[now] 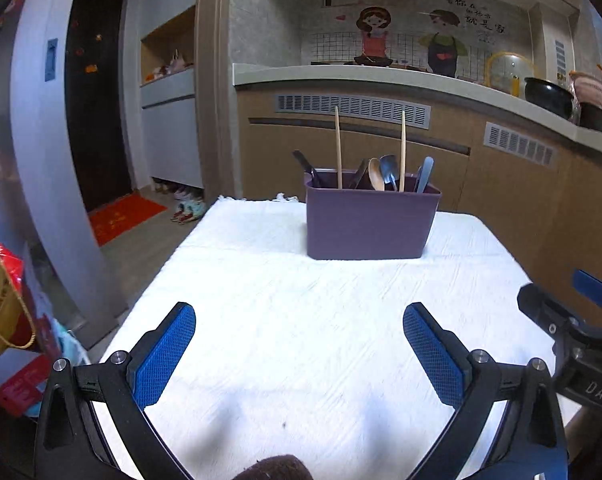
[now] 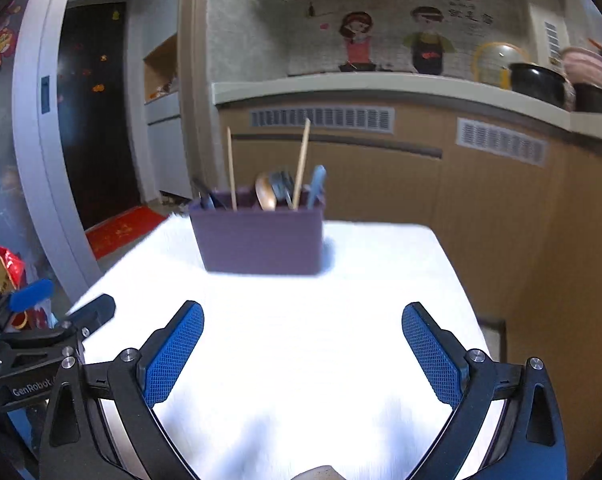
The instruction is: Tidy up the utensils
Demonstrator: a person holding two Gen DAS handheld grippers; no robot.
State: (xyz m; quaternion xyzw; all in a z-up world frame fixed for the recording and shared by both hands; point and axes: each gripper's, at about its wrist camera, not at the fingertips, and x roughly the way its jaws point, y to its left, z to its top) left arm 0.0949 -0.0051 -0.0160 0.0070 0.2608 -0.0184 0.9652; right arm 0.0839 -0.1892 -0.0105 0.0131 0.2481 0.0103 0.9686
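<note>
Closest to the lens in both views are the grippers themselves: the left gripper (image 1: 299,354) and the right gripper (image 2: 303,354) both have their blue textured pads spread wide with nothing between them, hovering over the near end of the white cloth-covered table (image 1: 301,340). My guess is they're held open and back like that because nothing is left loose on the cloth to grab. Further out, the purple rectangular plastic utensil holder (image 1: 369,224) sits at the far middle of the table, with two wooden chopsticks (image 1: 338,148), a wooden spoon (image 1: 376,176) and some darker utensils standing in it. The left view is sharp and catches shoes on the floor far left; the right view is blurry.
</note>
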